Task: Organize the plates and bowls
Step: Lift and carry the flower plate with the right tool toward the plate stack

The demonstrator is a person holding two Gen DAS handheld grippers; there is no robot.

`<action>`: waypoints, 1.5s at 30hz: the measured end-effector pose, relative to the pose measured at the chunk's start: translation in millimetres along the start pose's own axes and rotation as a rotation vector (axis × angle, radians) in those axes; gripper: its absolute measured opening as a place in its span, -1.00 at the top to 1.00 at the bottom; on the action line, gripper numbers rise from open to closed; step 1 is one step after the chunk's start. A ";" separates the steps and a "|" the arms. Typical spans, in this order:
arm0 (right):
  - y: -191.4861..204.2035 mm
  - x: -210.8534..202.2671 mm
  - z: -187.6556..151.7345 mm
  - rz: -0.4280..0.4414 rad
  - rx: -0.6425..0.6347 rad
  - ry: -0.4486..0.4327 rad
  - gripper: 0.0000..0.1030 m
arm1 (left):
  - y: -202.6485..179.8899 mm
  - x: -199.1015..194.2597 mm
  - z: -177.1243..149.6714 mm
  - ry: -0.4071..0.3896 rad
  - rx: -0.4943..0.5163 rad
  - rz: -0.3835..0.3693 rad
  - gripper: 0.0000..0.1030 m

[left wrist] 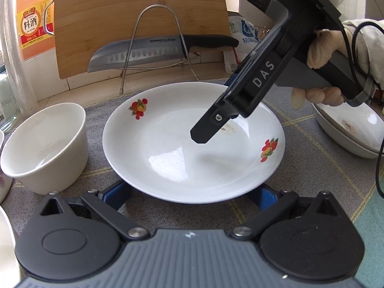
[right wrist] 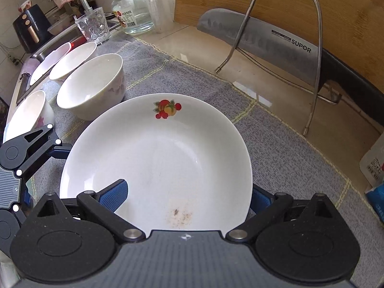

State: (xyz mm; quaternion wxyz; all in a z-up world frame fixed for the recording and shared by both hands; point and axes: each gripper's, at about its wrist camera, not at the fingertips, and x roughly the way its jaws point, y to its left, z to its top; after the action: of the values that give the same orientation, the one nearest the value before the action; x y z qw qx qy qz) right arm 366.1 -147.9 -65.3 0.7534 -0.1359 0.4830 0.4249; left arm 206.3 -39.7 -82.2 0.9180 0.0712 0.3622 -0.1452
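Note:
A white plate [left wrist: 168, 144] with small fruit prints lies on a grey mat [left wrist: 96, 122]. My left gripper [left wrist: 190, 193] is open, its blue fingers [left wrist: 115, 196] spread wide at the plate's near rim, which hides their tips. My right gripper [right wrist: 187, 192] is open too. It straddles the plate [right wrist: 156, 156], with one blue finger over the inside and the other outside the rim. In the left wrist view the right gripper [left wrist: 208, 122] slants down over the plate, held by a gloved hand [left wrist: 336, 45]. The left gripper [right wrist: 45, 175] shows at the left edge.
A white bowl [left wrist: 45, 148] stands left of the plate, and several more bowls [right wrist: 91, 88] run toward the sink. Another white dish [left wrist: 348, 129] sits at the right. Behind are a knife [left wrist: 144, 52] on a wire rack [left wrist: 156, 43], a cutting board [left wrist: 120, 12], a bottle [left wrist: 33, 24] and a glass jar [right wrist: 132, 12].

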 end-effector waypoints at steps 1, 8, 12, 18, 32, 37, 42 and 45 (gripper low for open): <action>-2.5 1.8 4.2 0.012 -0.009 0.005 -1.00 | 0.1 0.0 0.1 0.000 0.001 0.000 -1.00; -8.1 11.8 23.7 0.062 -0.069 0.043 -1.00 | -1.6 -1.8 1.6 0.006 0.005 -0.001 -0.96; -8.7 12.9 27.2 0.059 -0.086 0.049 -0.96 | -4.3 -4.0 2.2 0.002 0.022 0.002 -0.90; -12.4 11.3 32.5 0.080 -0.080 0.062 -0.80 | -3.4 -4.0 3.3 0.008 0.029 -0.009 -0.89; -17.3 11.1 37.6 0.128 -0.031 0.119 -0.81 | -4.2 -5.4 6.9 0.028 0.057 -0.009 -0.88; -15.2 7.3 34.0 0.130 -0.004 0.120 -0.81 | -6.4 -8.9 6.0 0.031 0.079 -0.012 -0.87; -8.1 -0.9 28.2 0.126 0.010 0.109 -0.81 | -7.5 -15.4 4.7 0.045 0.090 -0.028 -0.87; -2.7 -7.1 23.3 0.122 0.020 0.105 -0.81 | -9.0 -22.1 4.4 0.050 0.101 -0.042 -0.87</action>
State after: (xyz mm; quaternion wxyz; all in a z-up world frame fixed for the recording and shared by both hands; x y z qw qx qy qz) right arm 381.2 -138.8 -48.3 0.7010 -0.1208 0.5334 0.4576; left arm 190.9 -44.5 -64.2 0.9006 0.1132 0.3788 -0.1806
